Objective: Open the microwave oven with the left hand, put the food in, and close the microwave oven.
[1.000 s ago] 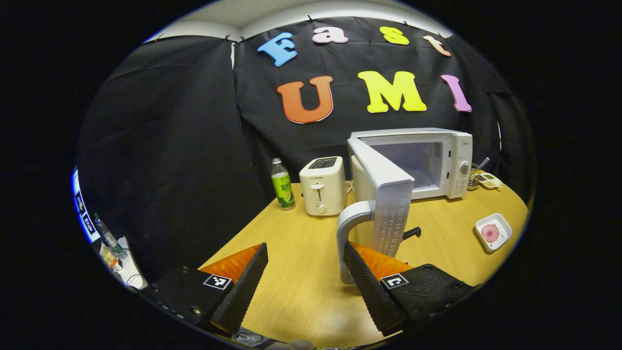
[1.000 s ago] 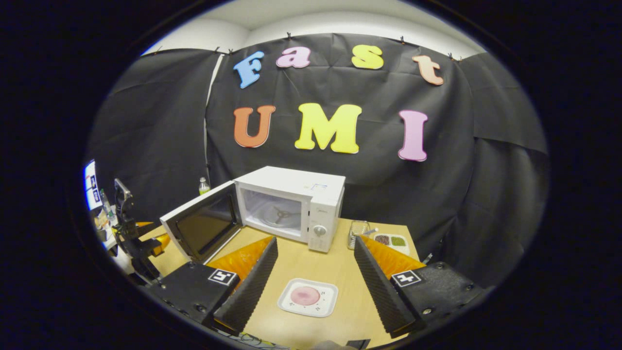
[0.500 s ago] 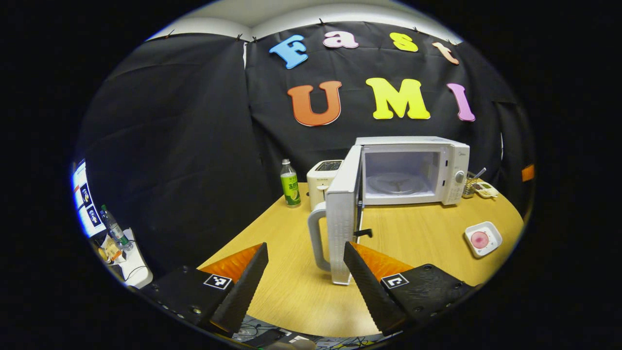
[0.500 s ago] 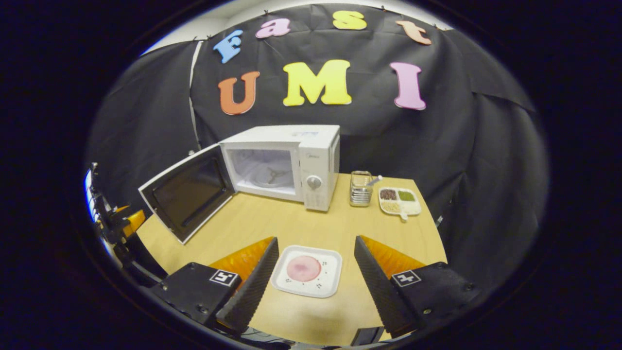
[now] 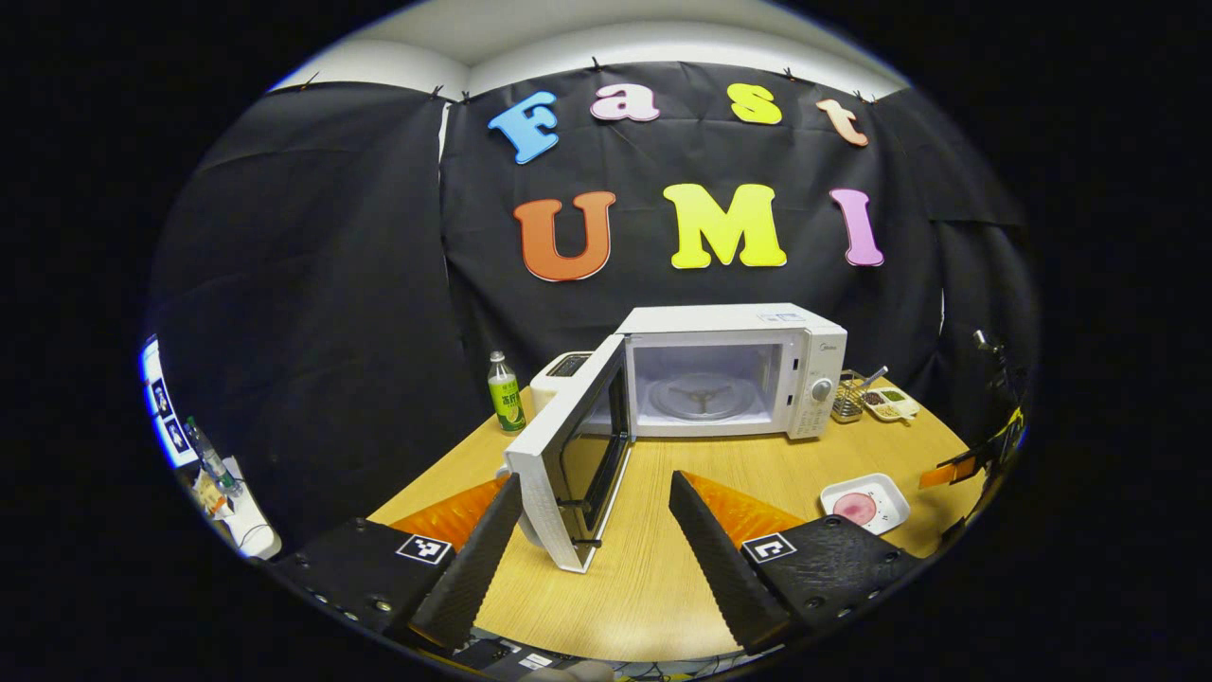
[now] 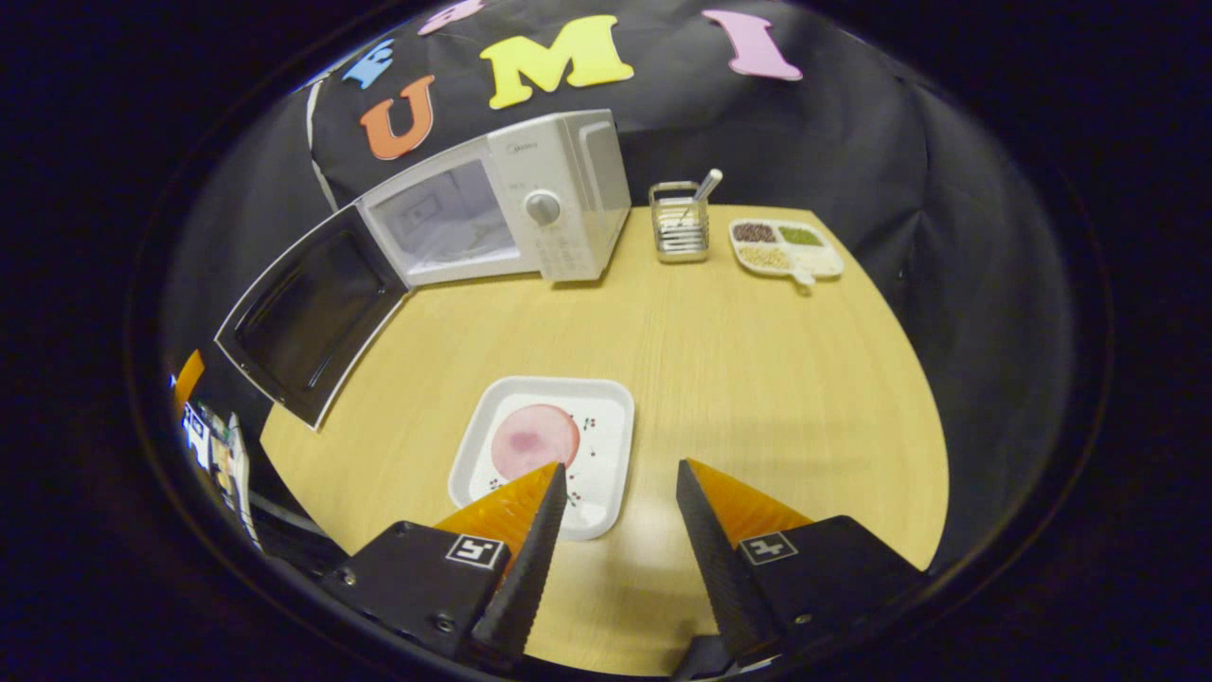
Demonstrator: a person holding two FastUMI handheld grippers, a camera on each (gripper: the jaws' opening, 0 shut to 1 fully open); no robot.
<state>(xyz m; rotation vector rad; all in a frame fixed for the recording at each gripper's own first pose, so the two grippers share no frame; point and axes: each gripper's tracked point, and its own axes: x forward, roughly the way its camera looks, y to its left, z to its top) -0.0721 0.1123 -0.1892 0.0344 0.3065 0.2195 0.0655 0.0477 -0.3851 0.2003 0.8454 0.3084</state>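
The white box-shaped microwave oven (image 5: 729,379) stands at the back of the round light-wood tabletop (image 6: 757,379), and its white-framed door with the dark window (image 5: 573,464) hangs swung out to the oven's left side, which leaves the pale cavity and its glass turntable open to the front for loading. The left gripper (image 5: 592,540) hovers in front of the oven with its fingers spread wide and nothing between them; the door's free edge shows between the fingers but neither one touches it, so the opening step looks finished. The food, a pink round slice on a white square plate (image 6: 544,450), rests on the tabletop well in front of the oven and apart from it, where a hand can reach it without crossing the door. The right gripper (image 6: 615,493) hangs low over the near edge of that plate, its fingers apart and empty, one finger above the plate's near corner and the other over bare wood just beside it, seemingly lined up to straddle the rim. To the oven's right stand a wire cutlery holder (image 6: 680,223) and a white divided dish of grains (image 6: 784,248), clear of the loading path.
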